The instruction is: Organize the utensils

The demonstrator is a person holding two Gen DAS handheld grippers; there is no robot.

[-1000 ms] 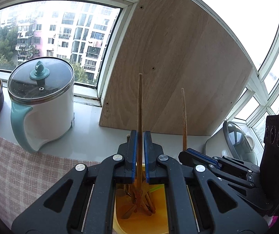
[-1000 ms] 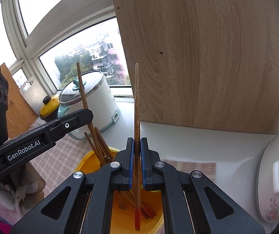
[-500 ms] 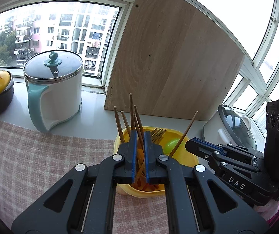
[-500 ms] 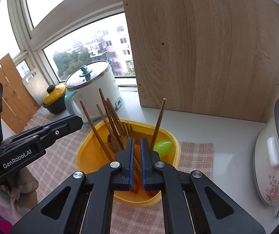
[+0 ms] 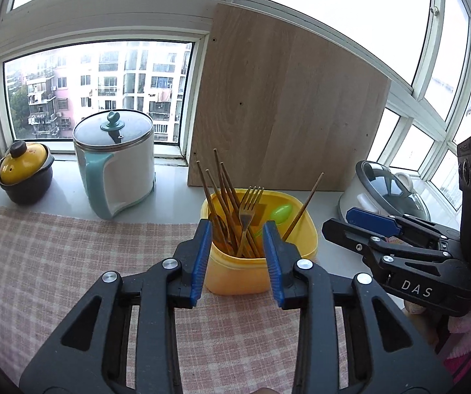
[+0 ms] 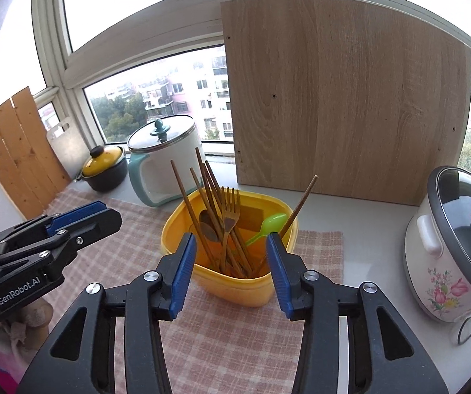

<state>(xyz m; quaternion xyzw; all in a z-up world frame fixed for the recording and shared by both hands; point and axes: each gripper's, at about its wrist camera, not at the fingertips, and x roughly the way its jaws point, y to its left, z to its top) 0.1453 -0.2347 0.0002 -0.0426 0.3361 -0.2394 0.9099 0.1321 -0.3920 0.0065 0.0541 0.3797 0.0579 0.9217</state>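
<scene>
A yellow tub [image 5: 235,275] [image 6: 245,290] stands on the checked cloth and holds several wooden chopsticks [image 5: 223,193] [image 6: 202,190], a gold fork [image 5: 248,203] [image 6: 229,207], a spoon [image 6: 209,226] and a green spoon [image 5: 279,211] [image 6: 268,225]. One chopstick [image 5: 302,208] [image 6: 299,205] leans alone at the tub's right side. My left gripper [image 5: 237,256] is open and empty, just in front of the tub. My right gripper [image 6: 230,269] is open and empty, also in front of the tub, and shows at the right of the left wrist view [image 5: 360,223].
A white and teal kettle [image 5: 115,164] [image 6: 163,164] and a small yellow-lidded pot [image 5: 25,177] [image 6: 105,169] stand at the back left. A wooden board [image 5: 281,115] [image 6: 343,98] leans on the window. A flowered rice cooker [image 6: 455,243] [image 5: 386,193] stands at the right.
Both grippers let go of their chopsticks, which now stand in the tub. Both jaws opened and both grippers drew back and up from the tub.
</scene>
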